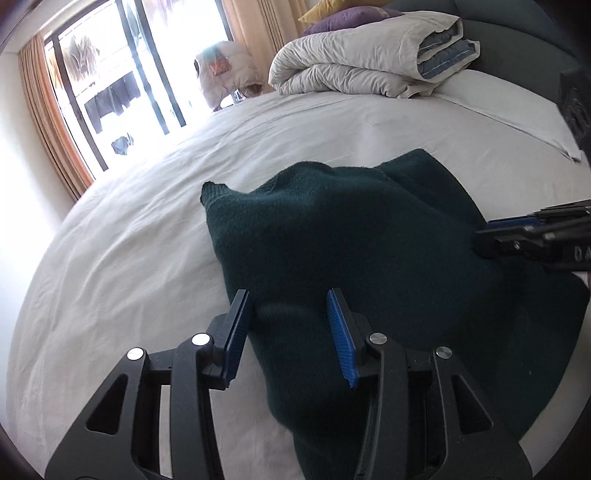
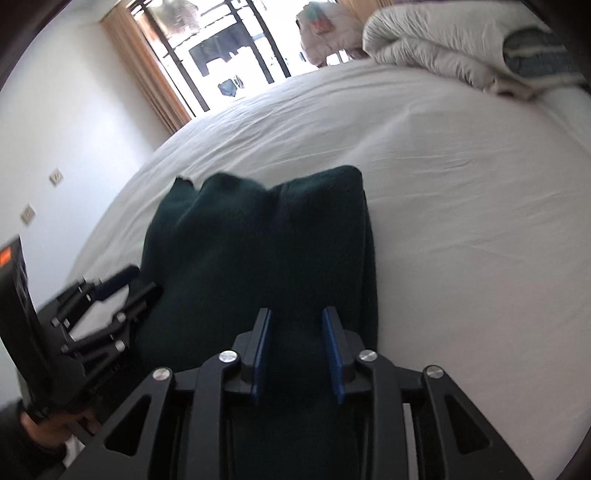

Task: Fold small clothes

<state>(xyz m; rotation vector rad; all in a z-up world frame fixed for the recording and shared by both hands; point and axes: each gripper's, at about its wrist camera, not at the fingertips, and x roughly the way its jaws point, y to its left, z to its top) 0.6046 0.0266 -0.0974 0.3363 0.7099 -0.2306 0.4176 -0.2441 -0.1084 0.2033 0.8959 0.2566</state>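
One bed (image 1: 147, 229) with a white sheet is seen filling most of both views, and one rolled pale duvet (image 1: 354, 66) is laid at its far end, with two cushions, one purple (image 1: 343, 18) and one yellow (image 1: 332, 5), piled behind it. One glazed door (image 1: 110, 92) with orange-tan curtains is seen beyond the bed. One dark green garment (image 1: 332, 240) is spread on the sheet near the close edge of the bed, bunched into a raised hump with one ragged corner sticking up at its far left. Two grippers are counted. The left gripper (image 1: 290, 314) is tilted downward over the near left edge of the garment; its blue pads (image 1: 341, 332) are held apart with cloth lying between them, but whether the cloth is pinched cannot be told. The right gripper (image 2: 297, 332) is likewise angled down over the garment's near right part, its jaws parted with dark cloth seen between and under them, and a grasp cannot be confirmed there either. In the right wrist view the left gripper is seen blurred at the garment's left side, and one hand (image 2: 40, 424) in a dark sleeve is seen at its handle.
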